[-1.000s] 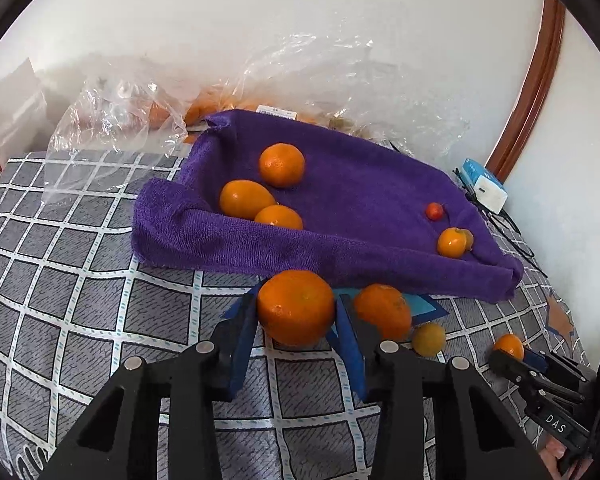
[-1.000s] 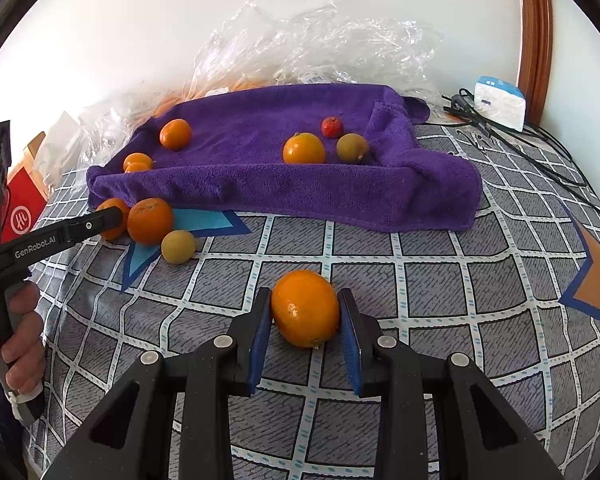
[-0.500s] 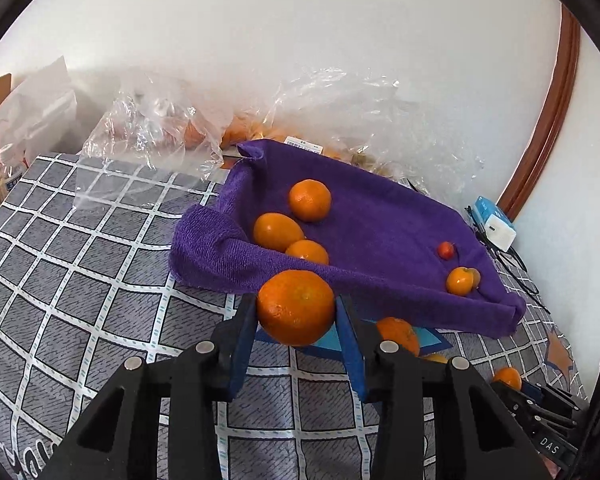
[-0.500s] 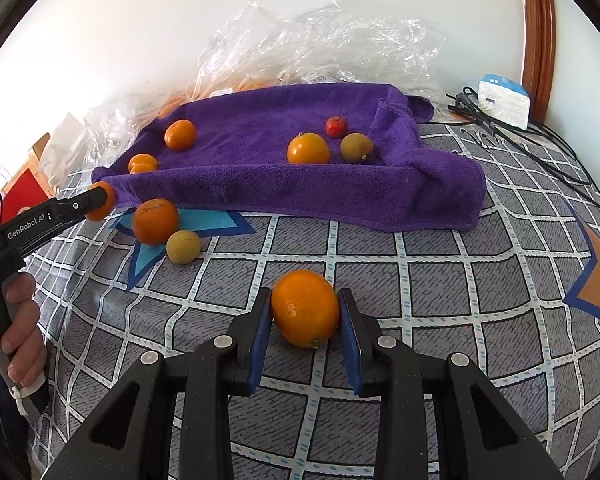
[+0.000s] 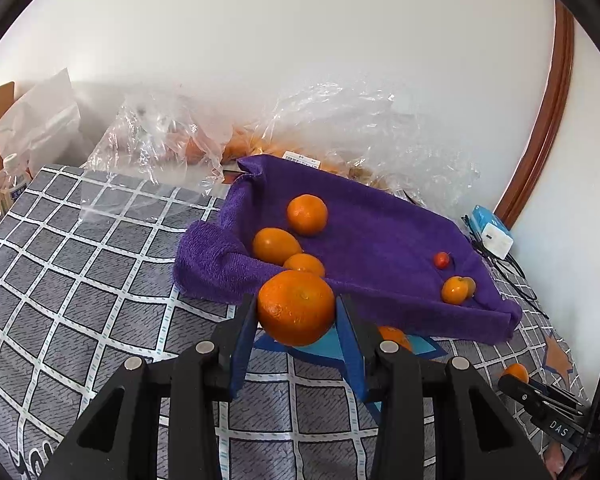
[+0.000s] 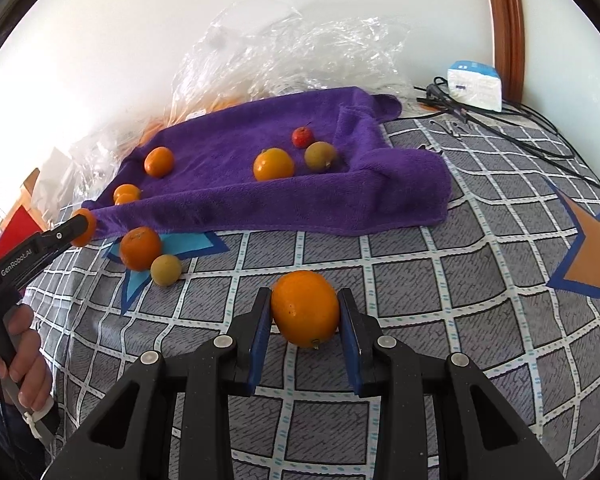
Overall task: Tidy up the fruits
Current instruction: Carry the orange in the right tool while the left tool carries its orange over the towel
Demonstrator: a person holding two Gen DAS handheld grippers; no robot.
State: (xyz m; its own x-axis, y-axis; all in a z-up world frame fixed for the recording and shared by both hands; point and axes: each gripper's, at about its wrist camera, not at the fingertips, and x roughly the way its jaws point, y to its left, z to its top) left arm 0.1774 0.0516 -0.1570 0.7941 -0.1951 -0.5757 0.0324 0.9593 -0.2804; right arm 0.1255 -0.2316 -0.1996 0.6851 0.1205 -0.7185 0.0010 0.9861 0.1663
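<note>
An orange mandarin (image 5: 296, 307) is pinched between the blue-padded jaws of the left gripper (image 5: 297, 312), and a smooth oval orange (image 6: 305, 309) is pinched between the jaws of the right gripper (image 6: 305, 314). Both fruits are carried clear of the checked bed cover (image 6: 420, 280).

The purple towel (image 5: 380, 240) is laid on the far part of the cover, its edges turned up into a shallow tray. In the left wrist view, three orange fruits (image 5: 277, 246) are grouped at its left end; a small red fruit (image 5: 442, 260) and a small orange fruit (image 5: 455, 290) lie at its right end. In the right wrist view, a loose mandarin (image 6: 141, 249) and a small yellow-green fruit (image 6: 166, 270) remain on the cover, just outside the near edge of the towel.

The coming move is judged to turn on one relation: the towel lies ahead of and beyond both sets of jaws. The left-held mandarin is seen just short of the near left rim, directly in front of the orange group, so the left hand is the nearer one. The right-held orange is well apart from the near rim, with open cover between. Its long axis runs roughly upright between the pads, stem end downward, so rolling on release is to be expected.
</note>
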